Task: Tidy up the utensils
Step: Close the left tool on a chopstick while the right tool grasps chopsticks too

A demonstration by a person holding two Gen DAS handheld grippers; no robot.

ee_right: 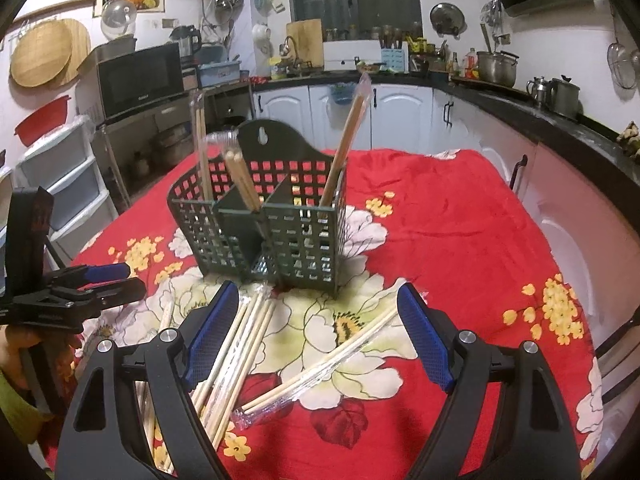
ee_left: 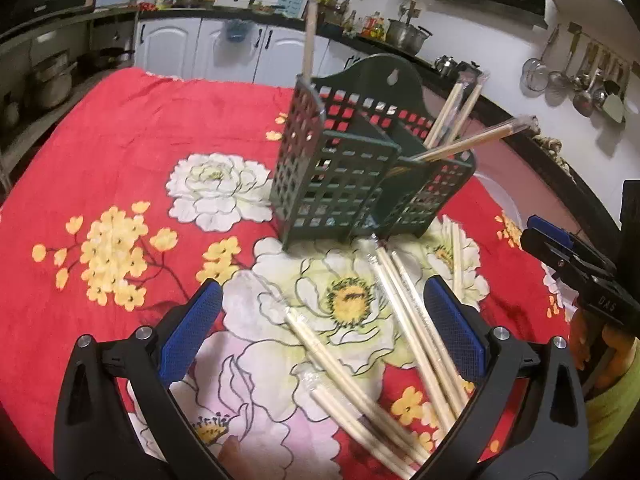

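a table under a red floral cloth (ee_right: 440,216) bears a green holder (ee_right: 260,236) standing upright near the middle — and wrapped chopsticks (ee_right: 320,364) lying loose before it.

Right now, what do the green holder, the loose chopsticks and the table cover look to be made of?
Green holder: apparently moulded plastic with a dull sheen; square cut-out grid, thin even walls.
Loose chopsticks: pale, matte sticks, likely bamboo or wood, each pair in a clear glossy film sleeve that catches the light.
Table cover: soft cloth, matte, printed with flowers; it wrinkles and folds.
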